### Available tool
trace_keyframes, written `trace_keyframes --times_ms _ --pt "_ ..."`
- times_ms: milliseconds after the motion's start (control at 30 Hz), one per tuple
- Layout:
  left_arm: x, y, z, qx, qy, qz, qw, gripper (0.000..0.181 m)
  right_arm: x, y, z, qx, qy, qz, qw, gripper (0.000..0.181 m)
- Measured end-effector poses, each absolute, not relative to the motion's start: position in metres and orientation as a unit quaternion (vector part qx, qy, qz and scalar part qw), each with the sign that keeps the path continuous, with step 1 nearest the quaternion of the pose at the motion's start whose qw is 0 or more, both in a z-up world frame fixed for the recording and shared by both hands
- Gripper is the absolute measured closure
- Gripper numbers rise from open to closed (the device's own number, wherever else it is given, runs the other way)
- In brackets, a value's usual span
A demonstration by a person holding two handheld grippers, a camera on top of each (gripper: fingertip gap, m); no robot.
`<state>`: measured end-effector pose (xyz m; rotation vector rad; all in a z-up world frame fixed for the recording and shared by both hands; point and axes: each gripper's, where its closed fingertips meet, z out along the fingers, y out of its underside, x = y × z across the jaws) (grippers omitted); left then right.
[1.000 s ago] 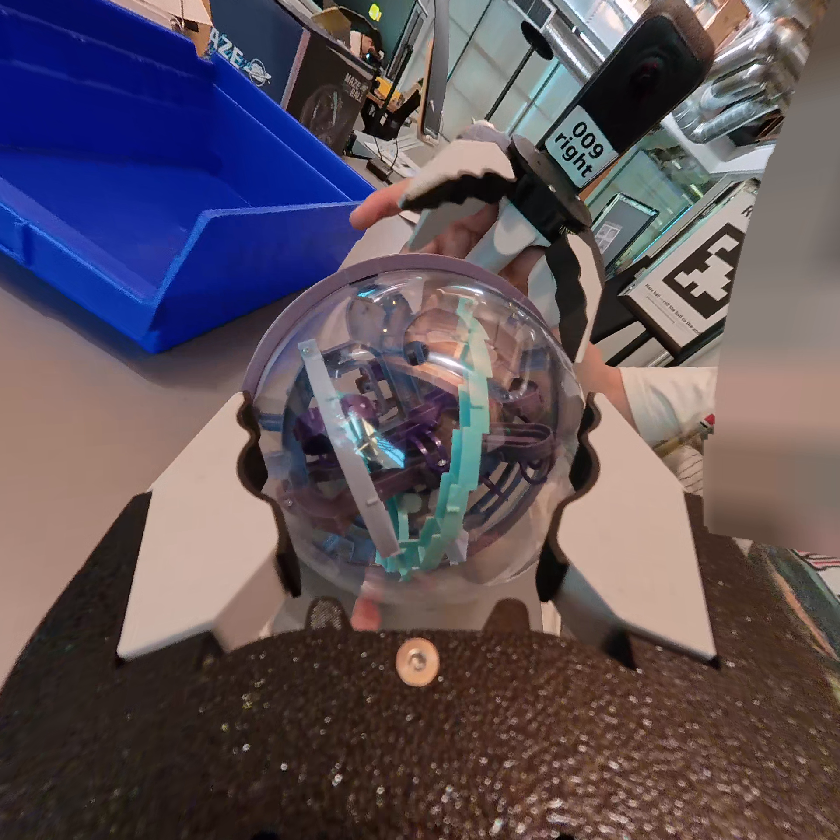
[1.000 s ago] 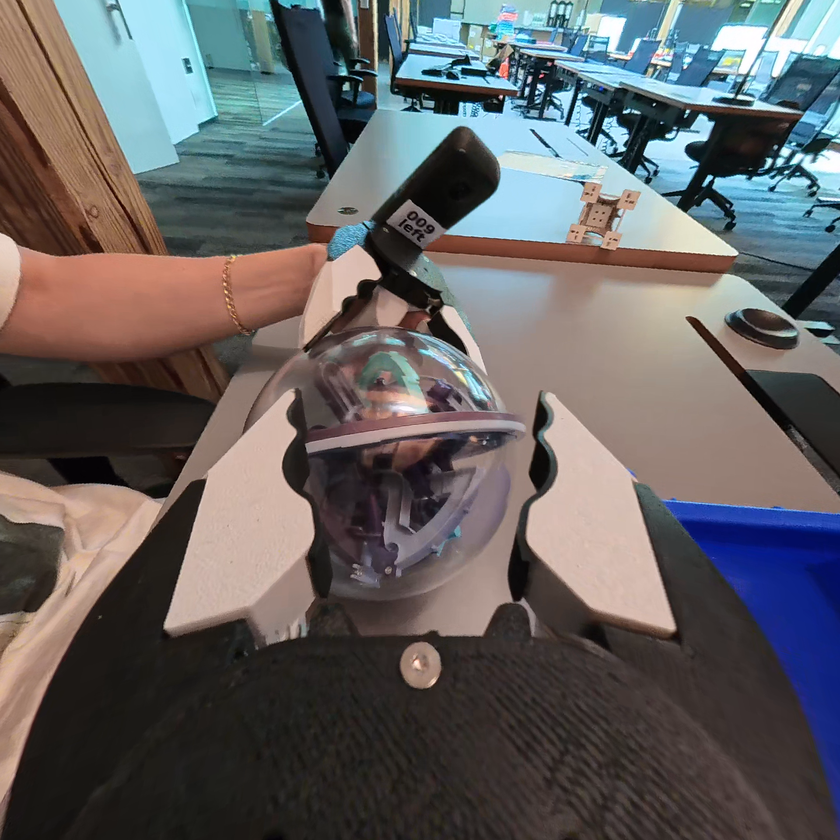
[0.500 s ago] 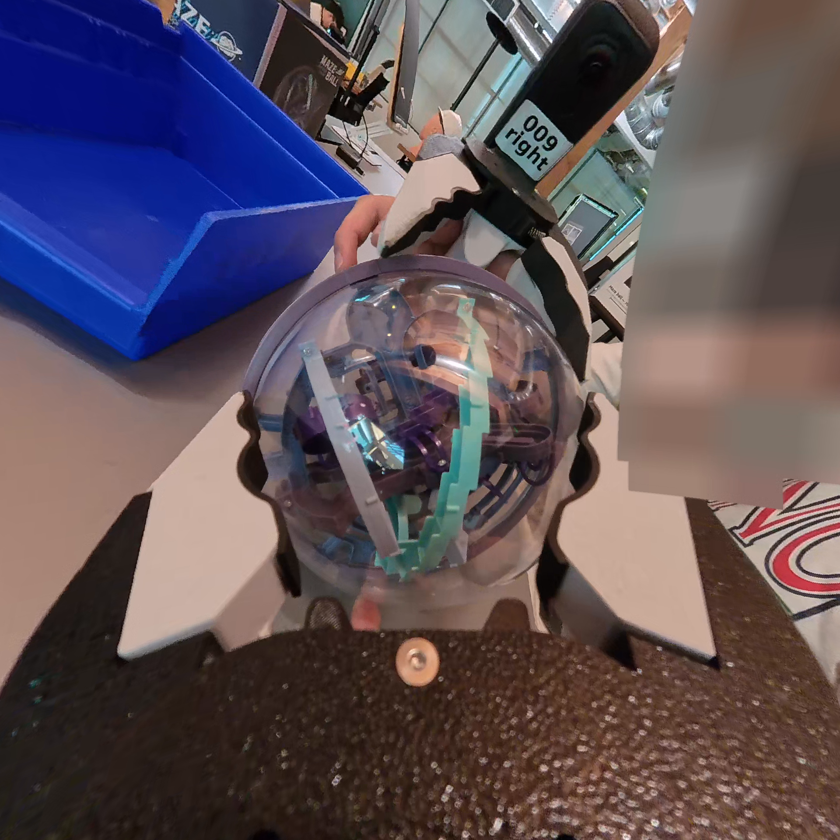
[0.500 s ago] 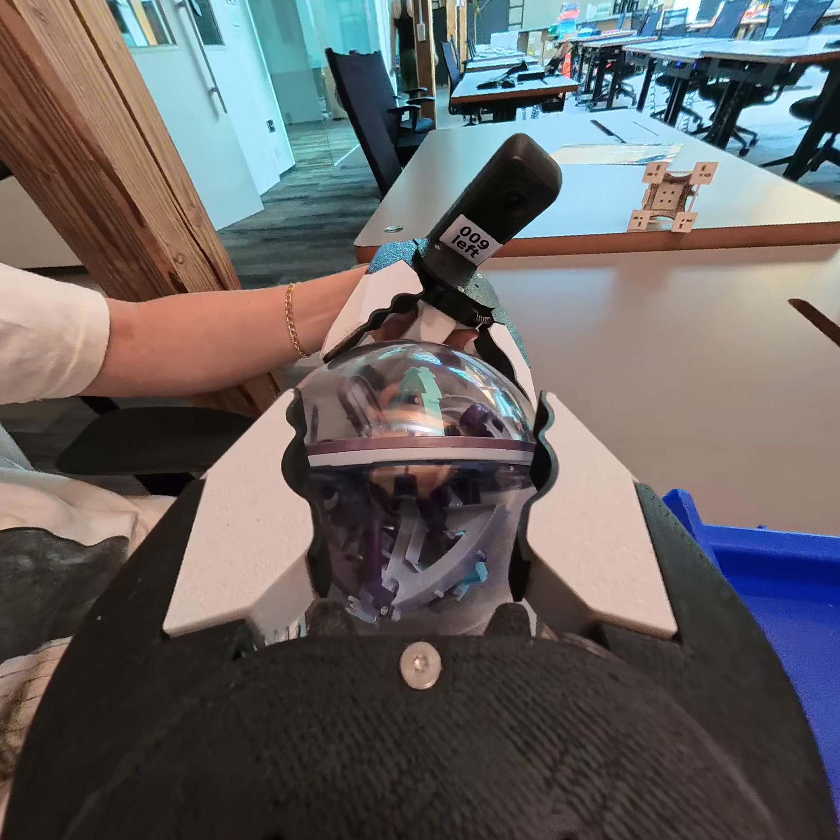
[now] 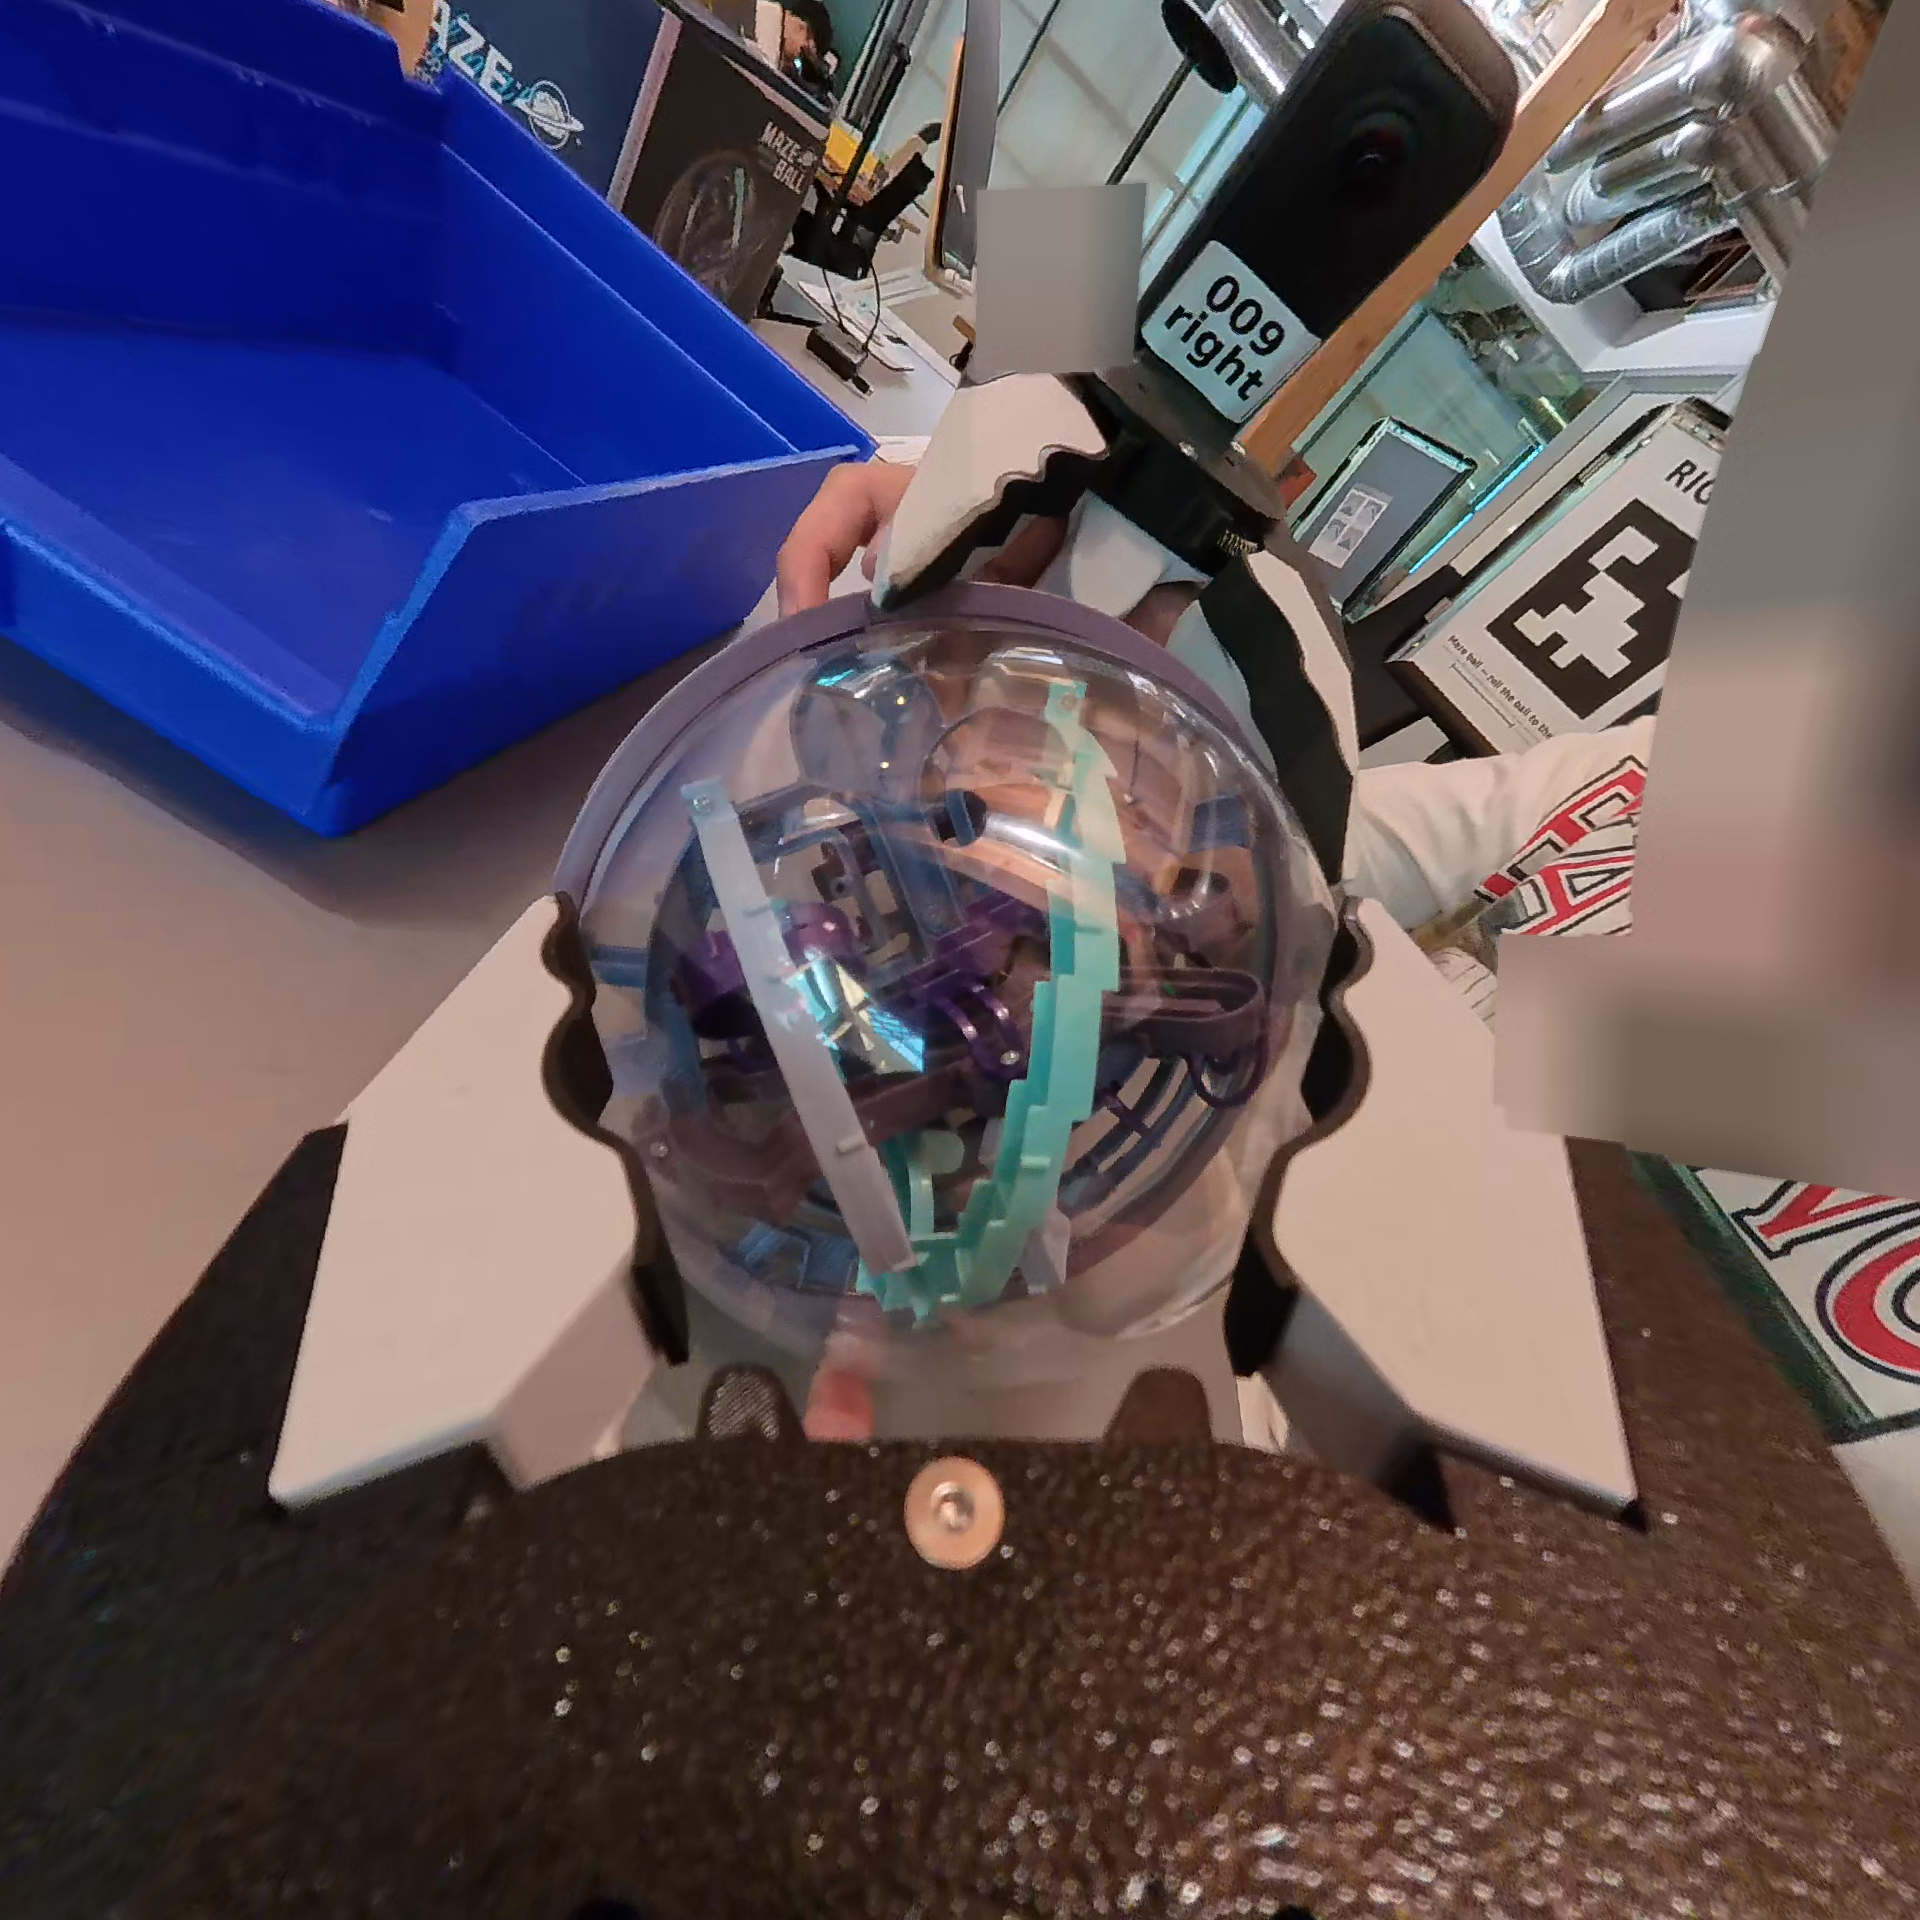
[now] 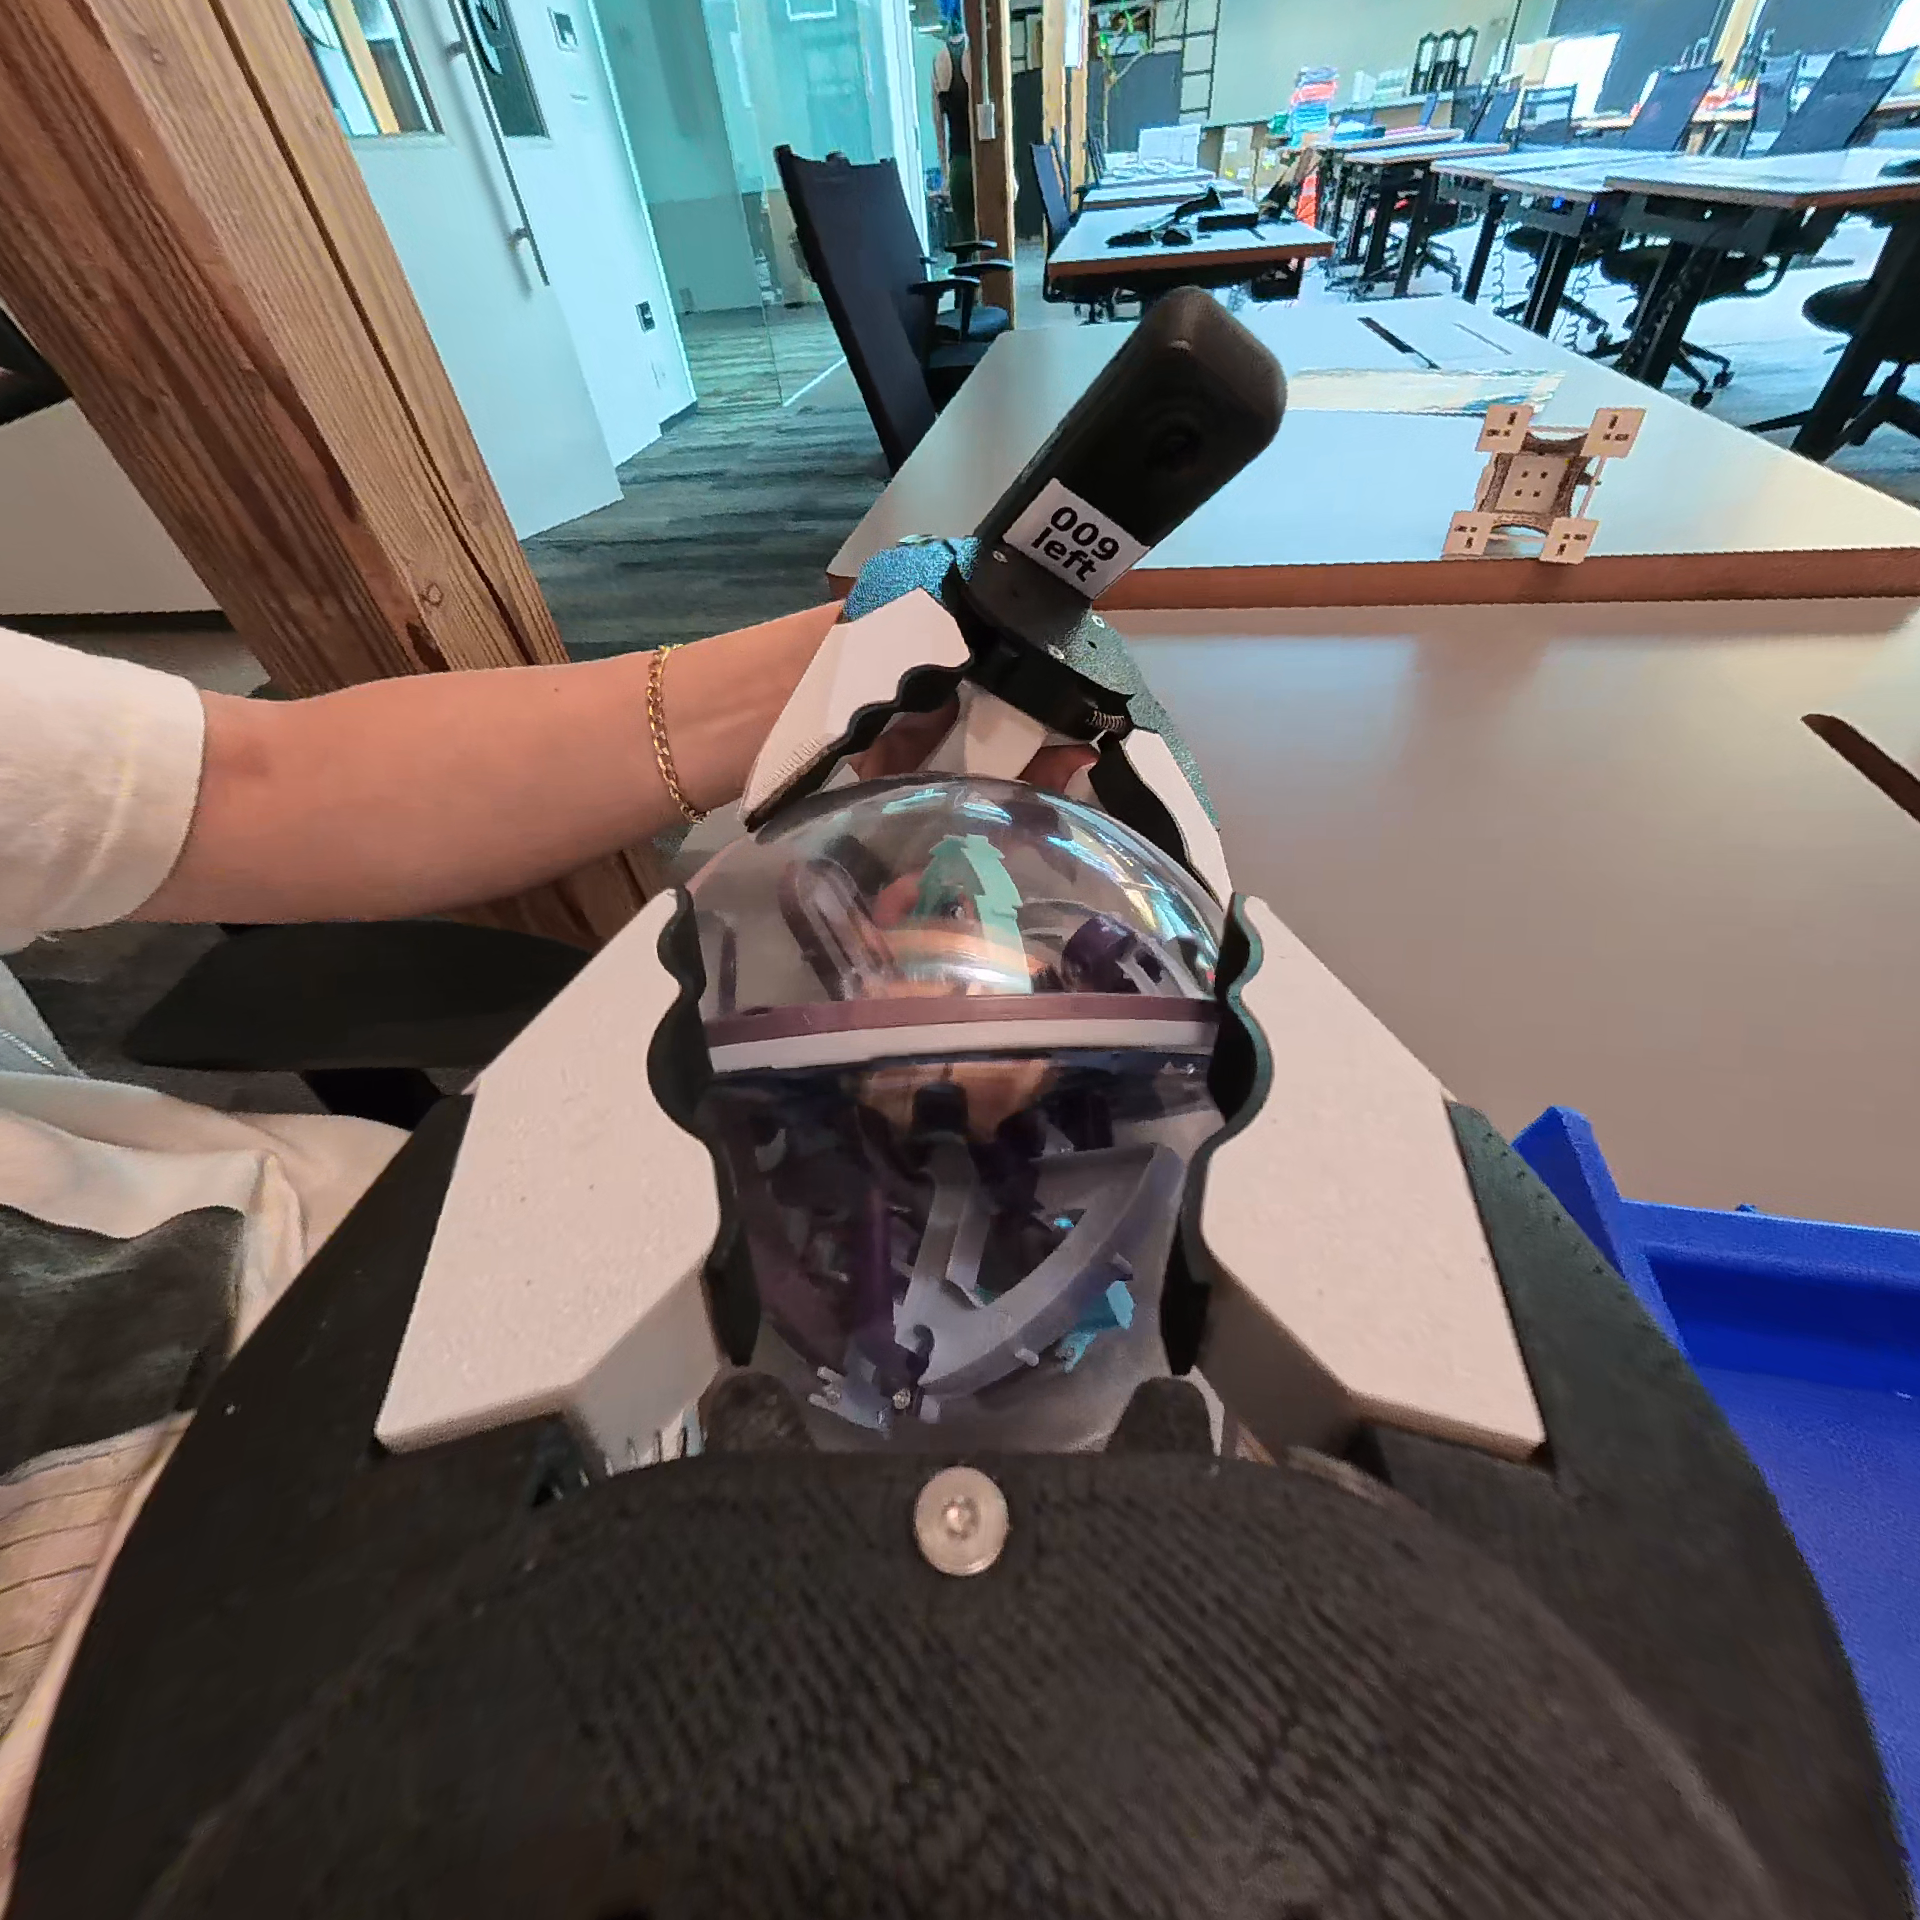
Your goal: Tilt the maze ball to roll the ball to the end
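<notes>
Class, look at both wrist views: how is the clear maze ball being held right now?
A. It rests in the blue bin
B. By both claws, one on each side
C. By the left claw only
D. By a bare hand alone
B: the left claw and the right claw each have their fingers pressed against the maze ball, facing each other from opposite sides.

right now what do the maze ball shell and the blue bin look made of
Maze ball shell: clear glossy hard plastic, likely; the tracks show through it and it carries bright glare. Blue bin: opaque moulded plastic, it seems, with a dull sheen and stepped walls.
</notes>
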<state>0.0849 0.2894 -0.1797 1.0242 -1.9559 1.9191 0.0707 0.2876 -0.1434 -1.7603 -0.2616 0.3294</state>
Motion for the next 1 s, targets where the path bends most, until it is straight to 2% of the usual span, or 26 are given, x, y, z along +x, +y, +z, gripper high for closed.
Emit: trace_keyframes --times_ms 333,833,1000 --pt "0.0922 0.2900 -0.1810 0.363 -0.655 0.652 0.122 0.047 0.0807 0.2813 -0.1373 -0.775 -0.130 0.069 0.615 0.081" --pt "0.0954 0.2961 -0.1818 0.377 -0.628 0.669 0.129 0.049 0.0789 0.2850 -0.1394 -0.777 -0.133 0.077 0.611 0.086" --pt "0.0950 0.2962 -0.1820 0.376 -0.629 0.668 0.129 0.049 0.0825 0.2797 -0.1343 -0.779 -0.148 0.039 0.608 0.089"
